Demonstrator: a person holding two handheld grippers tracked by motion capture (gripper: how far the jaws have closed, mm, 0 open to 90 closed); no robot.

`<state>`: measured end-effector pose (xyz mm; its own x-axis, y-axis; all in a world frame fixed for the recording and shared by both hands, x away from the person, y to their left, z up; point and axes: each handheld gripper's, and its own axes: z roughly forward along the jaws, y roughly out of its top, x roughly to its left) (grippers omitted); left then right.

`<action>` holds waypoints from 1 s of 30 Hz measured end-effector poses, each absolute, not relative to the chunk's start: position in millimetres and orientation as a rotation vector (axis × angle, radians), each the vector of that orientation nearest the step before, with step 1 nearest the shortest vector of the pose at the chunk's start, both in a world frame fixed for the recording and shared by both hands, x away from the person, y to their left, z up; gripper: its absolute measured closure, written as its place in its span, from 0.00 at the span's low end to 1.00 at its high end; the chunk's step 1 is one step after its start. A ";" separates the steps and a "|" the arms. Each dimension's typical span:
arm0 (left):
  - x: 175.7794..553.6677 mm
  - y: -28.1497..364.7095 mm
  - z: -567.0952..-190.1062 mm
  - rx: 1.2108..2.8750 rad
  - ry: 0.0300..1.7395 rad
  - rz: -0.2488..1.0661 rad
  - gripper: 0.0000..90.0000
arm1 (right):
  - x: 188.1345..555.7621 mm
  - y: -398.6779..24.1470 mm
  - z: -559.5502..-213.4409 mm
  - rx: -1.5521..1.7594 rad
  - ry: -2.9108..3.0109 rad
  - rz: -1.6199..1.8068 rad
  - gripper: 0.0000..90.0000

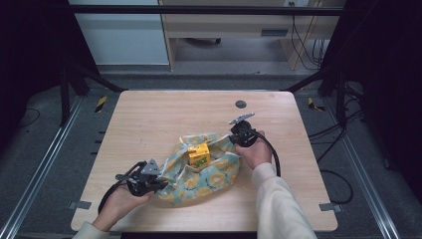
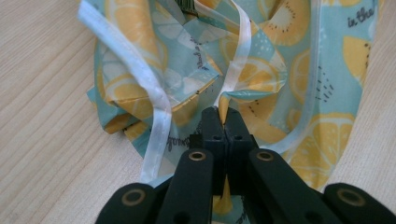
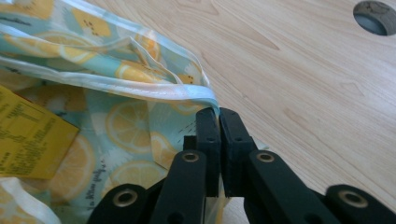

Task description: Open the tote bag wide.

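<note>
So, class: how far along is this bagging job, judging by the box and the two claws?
Done: the box already sits inside the bag. In hand: the left claw and right claw each pinch the bag's edge at opposite sides. Left: the bag's mouth is not yet closed over the box.

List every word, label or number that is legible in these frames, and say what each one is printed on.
"in the" - dark script on the lemon-print cloth bag, top right of the left gripper view.
Other script on the bag, by the left tool and by the right tool: too blurred or folded to read.
Small dark print on the yellow carton in the right gripper view: too small to read.
Green marking on the carton's front in the high view: unreadable.
</note>
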<state>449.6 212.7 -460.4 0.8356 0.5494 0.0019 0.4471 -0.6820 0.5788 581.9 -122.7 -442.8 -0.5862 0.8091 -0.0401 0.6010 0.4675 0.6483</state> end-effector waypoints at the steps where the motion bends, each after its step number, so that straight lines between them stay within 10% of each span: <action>1: 448.9 212.1 -460.8 2.442 0.724 0.237 1.00 | 581.1 -121.7 -441.7 1.191 2.374 0.859 0.96; 10: 442.9 213.4 -458.4 2.422 0.722 0.281 0.95 | 569.0 -121.7 -422.6 1.141 2.307 0.912 0.65; 19: 438.6 218.5 -437.6 2.355 0.729 0.383 0.49 | 539.7 -135.0 -388.2 1.127 2.215 1.010 0.33; 30: 456.9 225.4 -403.0 2.315 0.744 0.461 0.37 | 483.2 -143.7 -381.4 1.056 2.285 1.085 0.24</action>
<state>456.9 225.4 -403.0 0.7765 0.6175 0.1253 0.3868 -0.6242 0.6788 483.2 -143.7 -381.4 -0.6357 0.7713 -0.0322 0.4622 0.4137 0.7843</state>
